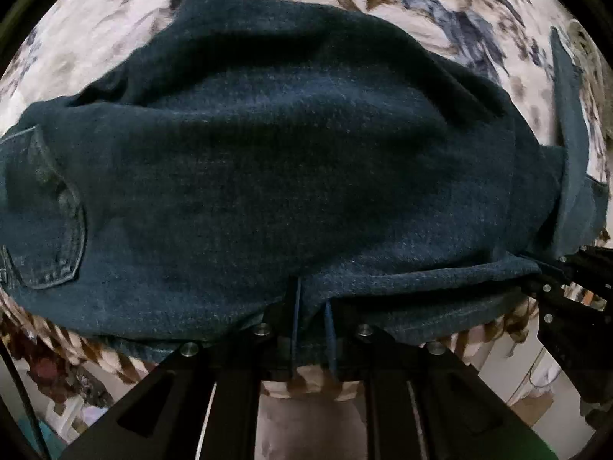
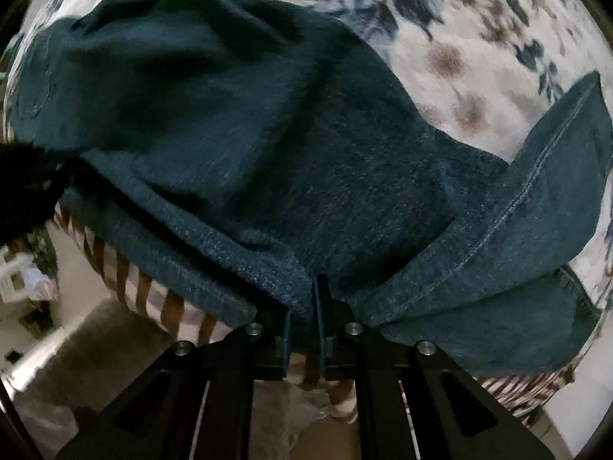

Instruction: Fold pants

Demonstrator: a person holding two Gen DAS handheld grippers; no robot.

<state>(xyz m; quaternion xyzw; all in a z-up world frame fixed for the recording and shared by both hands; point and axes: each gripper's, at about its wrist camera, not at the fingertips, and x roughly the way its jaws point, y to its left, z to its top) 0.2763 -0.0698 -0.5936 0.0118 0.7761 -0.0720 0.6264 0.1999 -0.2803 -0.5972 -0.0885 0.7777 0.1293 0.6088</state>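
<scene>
Dark blue denim pants (image 1: 287,161) lie spread across a flowered bedspread, and a back pocket (image 1: 46,226) shows at the left. My left gripper (image 1: 312,306) is shut on the near edge of the pants, with cloth pinched between its fingers. In the right wrist view the same pants (image 2: 249,145) bunch in folds, and a stitched hem flap (image 2: 544,191) stands out to the right. My right gripper (image 2: 302,306) is shut on the near edge there as well. Each gripper shows in the other's view, the right gripper (image 1: 567,280) at the right edge and the left gripper (image 2: 27,191) at the left edge.
The bedspread (image 2: 459,57), cream with blue and brown flowers, covers the bed beyond the pants. Its striped side (image 2: 134,280) drops at the near edge, right under both grippers. Pale floor (image 1: 306,421) lies below, with blurred household clutter (image 2: 23,276) at the left.
</scene>
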